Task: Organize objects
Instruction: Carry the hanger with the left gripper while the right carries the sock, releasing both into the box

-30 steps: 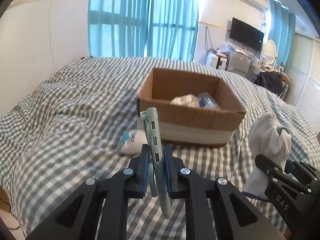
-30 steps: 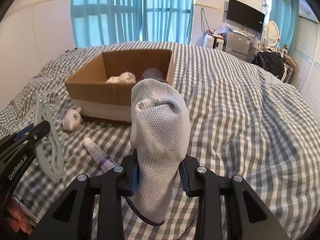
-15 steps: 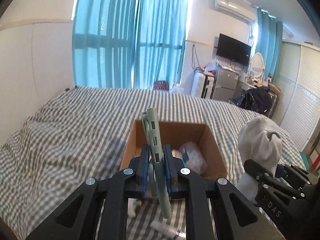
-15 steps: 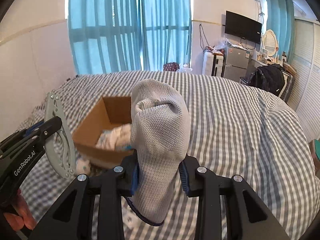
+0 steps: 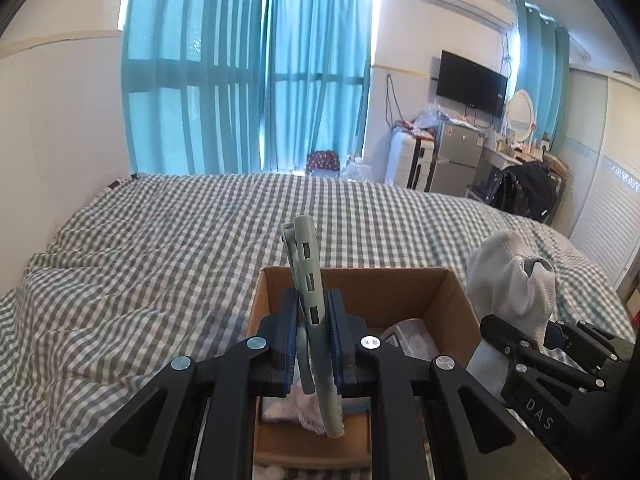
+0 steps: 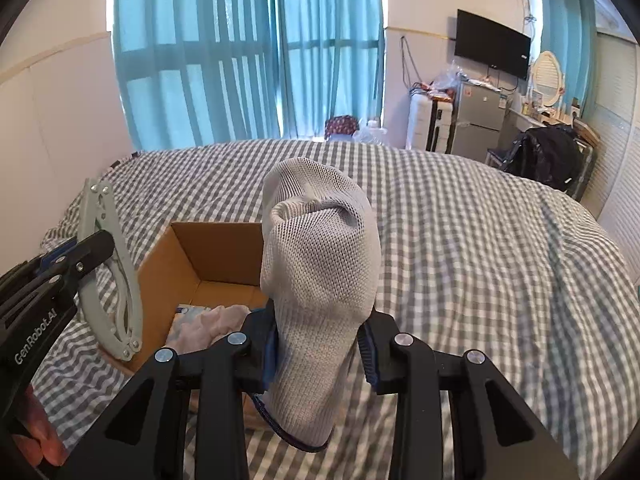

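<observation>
My left gripper [image 5: 312,334] is shut on a pale green hand-grip tool [image 5: 308,280], which stands upright between the blue pads, directly over the open cardboard box [image 5: 400,288]. My right gripper [image 6: 320,346] is shut on a white mesh sock [image 6: 320,256] that sticks up past the fingers, to the right of the box [image 6: 208,256]. In the right wrist view the left gripper [image 6: 86,254] and the green tool [image 6: 116,280] hang at the box's left wall. In the left wrist view the right gripper [image 5: 516,340] with the sock [image 5: 508,284] sits beside the box's right wall.
The box holds pale cloth [image 6: 208,320] and a clear plastic item [image 5: 408,332]. It stands on a grey-and-white checked bed [image 5: 160,248]. Blue curtains [image 5: 248,80], a white wall at left, and a fridge, TV and dark chair at the right back surround the bed.
Both grippers have travelled forward and risen with their loads. The box, once well ahead, now lies right under the left gripper. The tube and small toy on the bed have dropped out of view.
</observation>
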